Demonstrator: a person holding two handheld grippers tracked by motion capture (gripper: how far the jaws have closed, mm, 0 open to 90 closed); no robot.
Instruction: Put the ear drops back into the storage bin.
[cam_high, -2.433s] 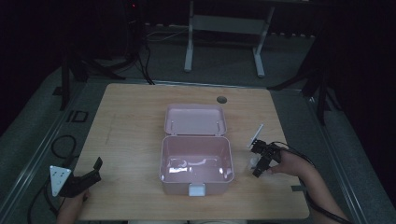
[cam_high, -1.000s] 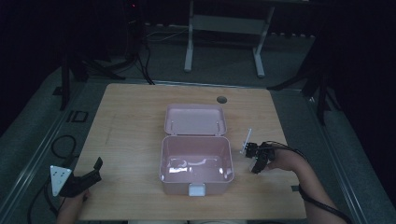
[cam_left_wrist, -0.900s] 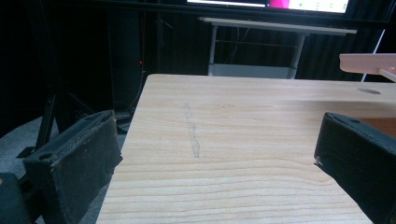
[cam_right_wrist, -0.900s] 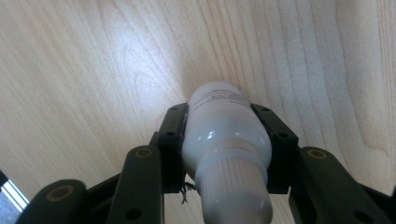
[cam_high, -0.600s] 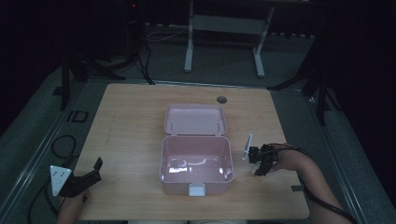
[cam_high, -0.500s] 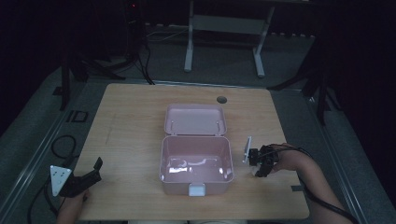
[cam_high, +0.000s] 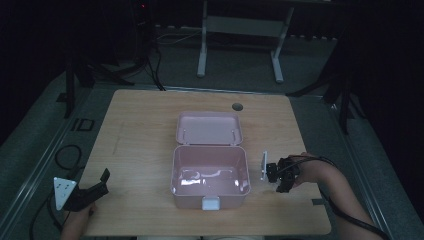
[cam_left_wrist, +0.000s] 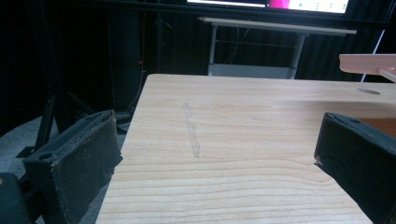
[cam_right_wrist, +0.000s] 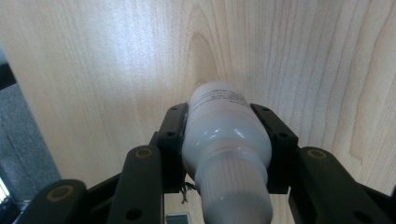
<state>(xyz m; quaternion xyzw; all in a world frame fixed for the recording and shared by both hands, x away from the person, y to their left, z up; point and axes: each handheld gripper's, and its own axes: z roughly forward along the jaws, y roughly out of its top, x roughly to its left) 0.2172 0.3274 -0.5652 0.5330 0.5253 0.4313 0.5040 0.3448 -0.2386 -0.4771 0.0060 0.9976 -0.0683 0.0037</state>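
Right gripper (cam_high: 274, 172) clenched on a small white bottle (cam_right_wrist: 227, 140): in the right gripper view both black jaws press its sides just below the ribbed cap, label end pointing away toward the wood. In the high view the bottle (cam_high: 263, 165) sits just off the right wall of the open pink box (cam_high: 210, 176), near the right edge of the desk (cam_high: 145, 130), apparently lifted clear of the surface, though I can't tell for sure from this angle. Box is near the front-centre of the desk, lid (cam_high: 209, 128) flipped back toward the far edge; the interior looks empty apart from glare.

Left gripper (cam_high: 90, 192) parked at the front-left corner of the desk, jaws spread wide and holding nothing; left gripper view shows bare wood between them and a bit of the pink box's rim (cam_left_wrist: 366, 62) at the right.

Step, as a judgement: carry phase. Bottle is grasped and travelling toward the box, not yet over the rim. Next move calls for raising it enough to clear the right wall, shifting it leftward over the cavity, lowering it and letting go. Watch for the bottle clipping the wall, since it's close beside it, and the smooth round body could slip or rotate in the jaws. Left gripper probably only needed later, for the lid.
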